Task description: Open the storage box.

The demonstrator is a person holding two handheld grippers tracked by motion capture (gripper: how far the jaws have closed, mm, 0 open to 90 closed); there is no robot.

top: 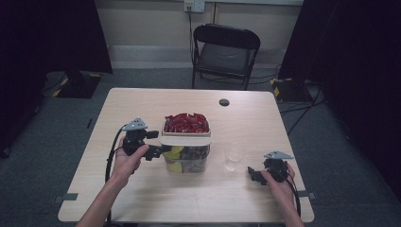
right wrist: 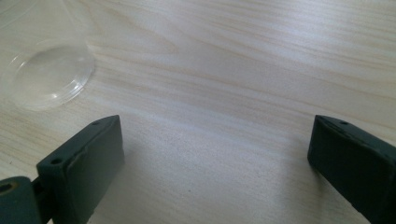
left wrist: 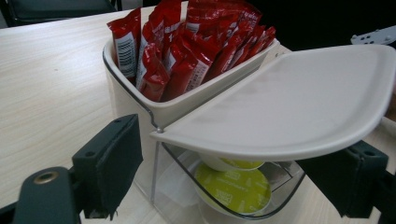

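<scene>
Clear container (top: 186, 158) with white lid (left wrist: 299, 102) near the middle of the worktop (top: 142, 198), red sachets (left wrist: 187, 51) in its top tray, left claw (top: 158, 150) spread wide around its left side, right claw (top: 251, 174) wide open and empty at near right, clear cup (top: 233, 157) between.

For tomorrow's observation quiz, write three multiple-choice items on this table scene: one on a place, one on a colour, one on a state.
1. Where is the clear cup?
A. right of the container
B. on the chair
C. inside the container

2. What colour are the sachets?
A. blue
B. red
C. white

3. How are the right hand-held gripper jaws?
A. shut on the cup
B. shut on a sachet
C. open

Key: A, the cup stands on the table beside the container; B, red packets fill the upper tray; C, bare wood shows between the jaws.
</scene>
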